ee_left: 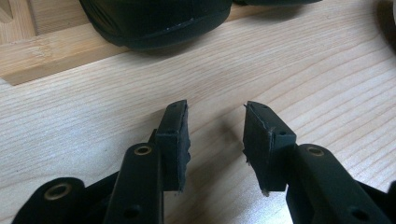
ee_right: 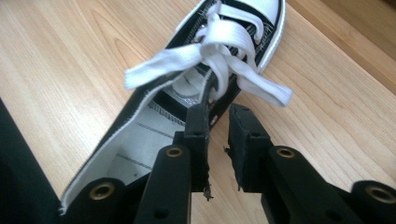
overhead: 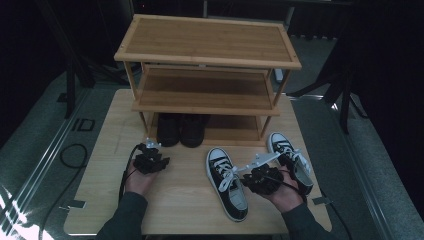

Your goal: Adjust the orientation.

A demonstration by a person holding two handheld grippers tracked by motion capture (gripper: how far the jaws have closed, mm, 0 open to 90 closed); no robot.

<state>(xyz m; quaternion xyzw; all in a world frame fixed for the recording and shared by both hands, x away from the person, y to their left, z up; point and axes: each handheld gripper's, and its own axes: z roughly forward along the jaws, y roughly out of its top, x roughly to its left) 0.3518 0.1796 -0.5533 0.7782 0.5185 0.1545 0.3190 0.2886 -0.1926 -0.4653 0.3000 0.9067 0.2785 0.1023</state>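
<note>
Right tongs [ee_right: 218, 122] parted astride the sneaker [ee_right: 187, 93] collar.

shoe rack [overhead: 207, 55]: bamboo, three shelves | black shoes [overhead: 180, 129]: bottom shelf | table [overhead: 175, 200]: light wood

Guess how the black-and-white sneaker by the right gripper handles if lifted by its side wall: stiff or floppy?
Probably floppy up top: the sneaker's thin canvas wall stands between the right gripper's slightly parted jaws and would likely bend. The loose white laces will probably dangle. The flat rubber sole should keep it from rolling on the table.
</note>
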